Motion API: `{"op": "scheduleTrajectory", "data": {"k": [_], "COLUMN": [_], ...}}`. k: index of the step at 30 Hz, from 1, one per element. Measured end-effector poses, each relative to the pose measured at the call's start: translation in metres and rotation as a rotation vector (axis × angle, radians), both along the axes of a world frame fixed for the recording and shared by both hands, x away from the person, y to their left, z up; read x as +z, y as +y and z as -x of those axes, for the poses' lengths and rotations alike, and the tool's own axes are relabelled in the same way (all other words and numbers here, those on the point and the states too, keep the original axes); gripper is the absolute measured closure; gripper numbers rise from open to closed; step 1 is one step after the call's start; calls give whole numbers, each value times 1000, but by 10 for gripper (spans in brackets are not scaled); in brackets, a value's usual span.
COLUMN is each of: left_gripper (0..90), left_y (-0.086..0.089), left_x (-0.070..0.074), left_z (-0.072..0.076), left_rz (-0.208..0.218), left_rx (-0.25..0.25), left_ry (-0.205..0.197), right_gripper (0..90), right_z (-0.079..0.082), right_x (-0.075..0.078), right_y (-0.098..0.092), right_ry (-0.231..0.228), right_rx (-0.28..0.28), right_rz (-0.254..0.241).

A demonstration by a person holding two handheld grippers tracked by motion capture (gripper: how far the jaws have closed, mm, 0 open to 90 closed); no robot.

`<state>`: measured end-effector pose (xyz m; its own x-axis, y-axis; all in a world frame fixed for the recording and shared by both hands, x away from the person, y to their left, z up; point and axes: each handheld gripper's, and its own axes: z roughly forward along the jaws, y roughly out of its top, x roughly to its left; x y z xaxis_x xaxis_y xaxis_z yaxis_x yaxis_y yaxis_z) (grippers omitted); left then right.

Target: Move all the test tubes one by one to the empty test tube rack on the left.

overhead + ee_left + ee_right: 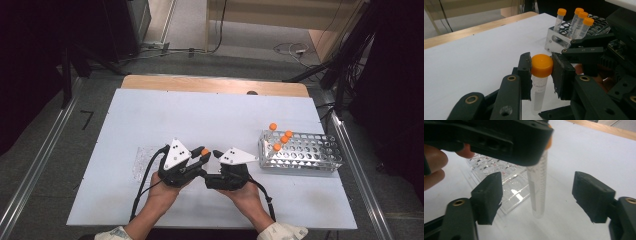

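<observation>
My left tongs (541,68) are clamped on the orange cap (542,65) of a clear tube (538,96), one black pad on each side of the cap, and the tube hangs straight down below them with its tip just above the white desk (474,62). Seen from the high view, those left tongs (202,156) sit a little below the middle of the desk, with the cap showing as an orange dot at their tip.

My right tongs (537,195) stand wide apart, the tube (537,187) upright between the two pads and touching neither. In the high view my right tongs (218,156) lie just at 3 o'clock of the left ones, the two tips nearly meeting.

Off at 3 o'clock of my right hand (245,192) stands the metal rack (300,152), near the desk's right edge, and four more orange-capped tubes (280,137) stand upright in its left end. From the left gripper view that rack (556,40) lies at about 1 o'clock beyond the held cap.

At 9 o'clock of my left hand (162,192), a clear plastic tray (142,162) with round wells lies flat on the desk; the right gripper view shows the tray (509,190) behind the hanging tube.
</observation>
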<state>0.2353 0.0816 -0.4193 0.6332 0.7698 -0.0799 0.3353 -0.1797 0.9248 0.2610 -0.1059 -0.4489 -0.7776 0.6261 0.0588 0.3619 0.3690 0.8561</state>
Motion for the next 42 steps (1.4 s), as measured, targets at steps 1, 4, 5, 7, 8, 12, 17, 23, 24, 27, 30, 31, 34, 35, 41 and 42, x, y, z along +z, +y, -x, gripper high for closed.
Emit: {"op": "scheduleTrajectory", "data": {"k": [1,4,5,7,8,12,17,23,24,27,30,31,34,35,41,42], "left_gripper": [710,710,710,710,710,710,710,710,710,710,710,710,710,710,710,710], "left_y": [0,2,3,4,5,6,8,12,14,19,26,29,36,39,54,55], "left_x": [0,2,2,2,3,3,4,6,7,12,20,22,24,25,31,31], "left_z": [0,0,0,0,0,-1,0,0,0,0,1,1,1,0,-1,0], "left_rz": [0,9,8,17,15,16,22,47,55,70,101,109,118,123,139,132], "left_rx": [0,2,4,10,8,7,12,10,10,18,20,23,40,42,73,80], "left_ry": [0,-3,-4,-1,-1,3,2,8,7,-4,-10,-9,-9,-4,-1,-3], "right_gripper": [197,185,183,179,173,164,158,158,158,158,154,154,154,154,154,154], "right_z": [0,2,3,4,6,8,8,5,5,4,1,1,0,0,0,-1], "right_x": [1,0,0,-1,-4,-10,-9,-7,-7,-8,-11,-11,-12,-13,-13,-13], "right_y": [-2,-12,-15,-20,-27,-35,-44,-56,-56,-60,-63,-65,-66,-66,-67,-68], "right_ry": [11,4,4,5,17,26,21,8,8,8,9,19,23,27,35,35], "right_rx": [-4,-9,-15,-21,-43,-58,-80,-114,-114,-127,-142,-147,-149,-148,-144,-147], "right_rz": [-8,7,9,6,-9,1,11,9,9,13,28,21,22,27,19,18]}}
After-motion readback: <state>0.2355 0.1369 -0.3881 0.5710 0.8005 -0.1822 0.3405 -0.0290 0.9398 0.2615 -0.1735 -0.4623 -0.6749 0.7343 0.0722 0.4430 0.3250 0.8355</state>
